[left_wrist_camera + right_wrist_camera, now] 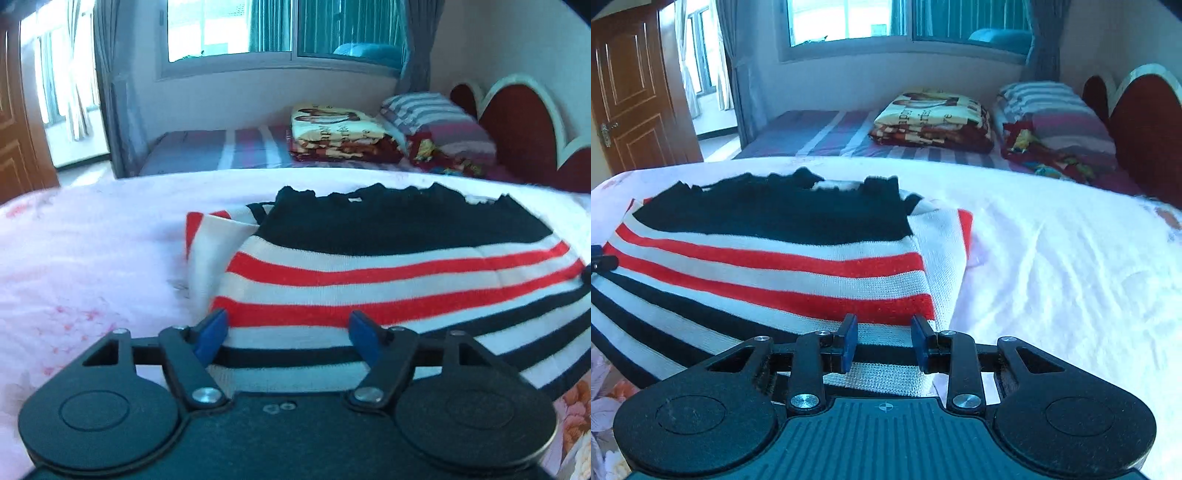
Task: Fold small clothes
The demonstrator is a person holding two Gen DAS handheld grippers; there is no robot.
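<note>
A small striped knit sweater [388, 266], navy at the top with red, white and navy stripes, lies flat on a pale pink bedspread [92, 258]. Its sleeves are folded in at the sides. My left gripper [288, 325] is open, its blue fingertips over the sweater's near left hem. In the right wrist view the same sweater [768, 258] fills the left half, and my right gripper [884, 341] is open over its near right hem corner. Neither gripper holds cloth. A tip of the left gripper [602, 260] shows at the left edge.
Behind the pink bedspread [1052, 266] is a second bed with a striped sheet [221, 151], a folded patterned blanket [340, 133], striped pillows [436, 118] and a red headboard [524, 133]. A wooden door [635, 92] stands open at far left.
</note>
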